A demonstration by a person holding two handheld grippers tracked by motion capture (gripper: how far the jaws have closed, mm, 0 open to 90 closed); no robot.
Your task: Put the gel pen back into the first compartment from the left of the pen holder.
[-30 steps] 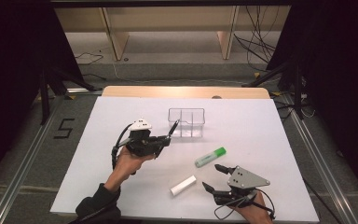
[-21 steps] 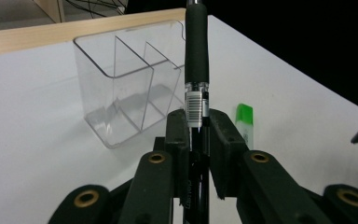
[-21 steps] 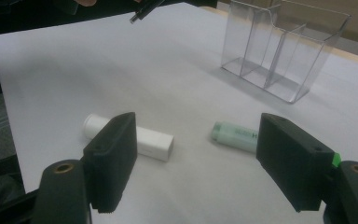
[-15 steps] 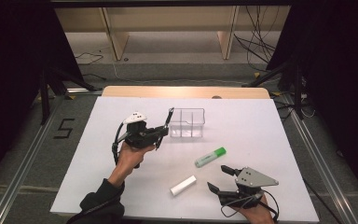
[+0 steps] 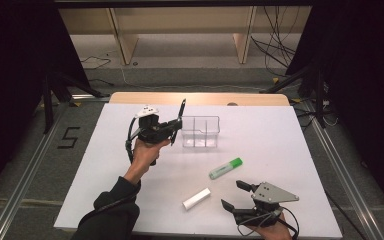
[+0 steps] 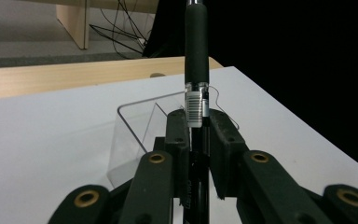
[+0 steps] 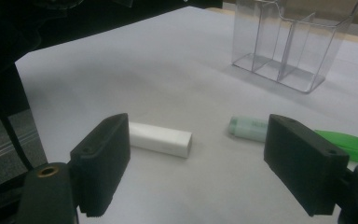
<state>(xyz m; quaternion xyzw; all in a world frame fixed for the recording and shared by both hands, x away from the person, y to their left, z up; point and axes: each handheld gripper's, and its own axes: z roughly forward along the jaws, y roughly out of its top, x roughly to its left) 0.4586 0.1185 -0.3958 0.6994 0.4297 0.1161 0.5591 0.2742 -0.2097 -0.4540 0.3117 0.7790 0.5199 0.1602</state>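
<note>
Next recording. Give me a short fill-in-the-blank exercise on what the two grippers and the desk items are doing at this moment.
1. The left gripper is shut on a black ____.
2. The clear organizer is divided into ____ compartments.
3. The right gripper has its jaws ____, with nothing between them.
4. The highlighter lying on the table has a ____ cap.

Missing words: pen; three; open; green

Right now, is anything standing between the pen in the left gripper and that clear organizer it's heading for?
Nothing visible does. The left gripper holds the black pen upright just beside the clear organizer, and the organizer's compartments look empty. The green highlighter and white eraser lie nearer the person, out of the way.
</note>
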